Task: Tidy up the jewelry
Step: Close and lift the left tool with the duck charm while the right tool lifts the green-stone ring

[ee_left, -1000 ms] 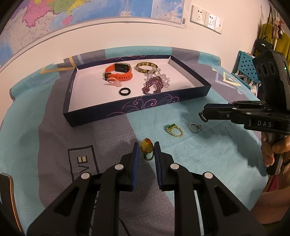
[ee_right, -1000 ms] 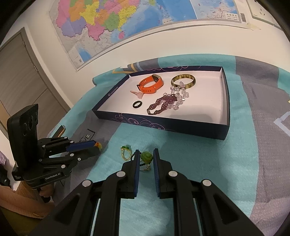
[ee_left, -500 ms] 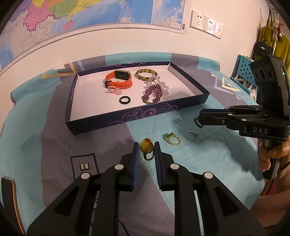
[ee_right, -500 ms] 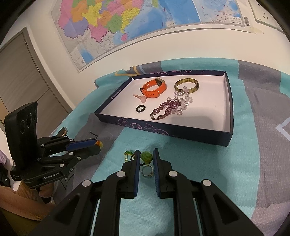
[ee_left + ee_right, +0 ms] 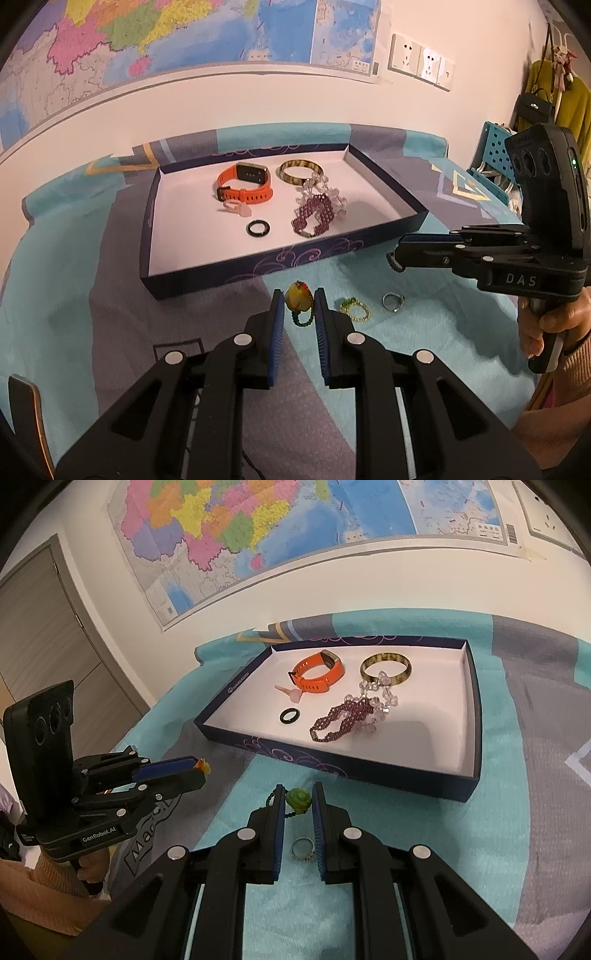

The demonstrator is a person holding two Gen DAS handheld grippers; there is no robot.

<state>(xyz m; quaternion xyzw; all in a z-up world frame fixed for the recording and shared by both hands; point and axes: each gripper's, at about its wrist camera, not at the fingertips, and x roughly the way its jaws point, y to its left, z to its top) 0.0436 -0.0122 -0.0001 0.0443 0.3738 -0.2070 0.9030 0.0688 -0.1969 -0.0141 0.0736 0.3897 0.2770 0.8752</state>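
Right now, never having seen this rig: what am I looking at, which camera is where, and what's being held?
There is no robot here. A person holds a pistol-grip two-finger gripper in each hand, and each gripper has a fisheye camera looking along its fingers.

In the left wrist view, the left gripper is shut on a yellow-stone ring. In the right wrist view, the right gripper is shut on a green flower ring. Each view also shows the other gripper at its edge.

On the teal and grey cloth lie a beaded ring and a silver ring. The dark blue tray already holds an orange watch, a bangle, bead bracelets and a black ring.
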